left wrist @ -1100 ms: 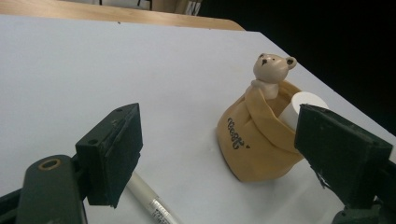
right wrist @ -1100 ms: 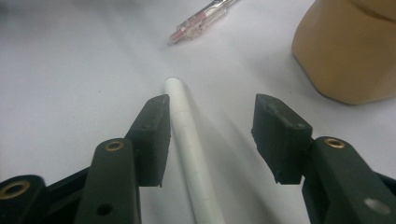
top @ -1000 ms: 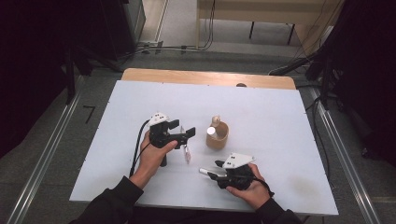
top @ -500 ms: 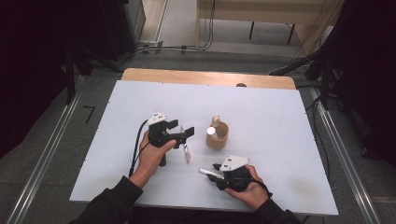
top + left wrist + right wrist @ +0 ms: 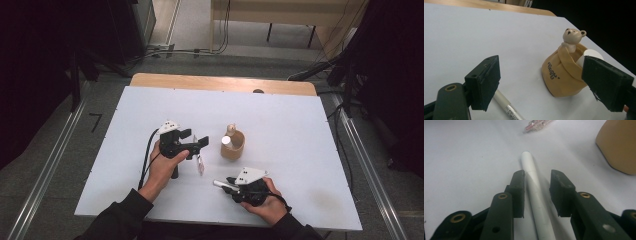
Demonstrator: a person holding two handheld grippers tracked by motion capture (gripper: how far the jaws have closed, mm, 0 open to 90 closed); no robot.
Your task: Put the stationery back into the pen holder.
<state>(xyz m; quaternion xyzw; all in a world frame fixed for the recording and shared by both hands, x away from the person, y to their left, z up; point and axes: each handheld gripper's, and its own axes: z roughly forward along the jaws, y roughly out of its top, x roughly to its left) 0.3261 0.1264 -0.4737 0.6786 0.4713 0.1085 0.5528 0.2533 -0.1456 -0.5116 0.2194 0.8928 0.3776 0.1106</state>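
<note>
A tan bear-shaped holder point(image 5: 232, 146) point(image 5: 564, 75) stands mid-table with a white round-topped item point(image 5: 226, 140) in it. My left gripper point(image 5: 196, 138) point(image 5: 544, 75) is just left of the holder, jaws wide open and nothing between them. A white pen with a printed label point(image 5: 200, 165) point(image 5: 506, 108) lies below it. My right gripper point(image 5: 218, 183) point(image 5: 537, 173) rests low near the front edge. A plain white pen point(image 5: 534, 185) lies between its jaws. They have just been closing; one pad is at the pen, and a gap remains on the other side.
The white board point(image 5: 290, 115) covers a wooden table point(image 5: 220, 82). In the right gripper view the labelled pen's pinkish end point(image 5: 537, 125) lies ahead and the holder's wall point(image 5: 619, 147) rises at upper right. Dark floor and cables surround the table.
Both hands have stayed where they were. The right gripper's jaws look narrower around the white pen.
</note>
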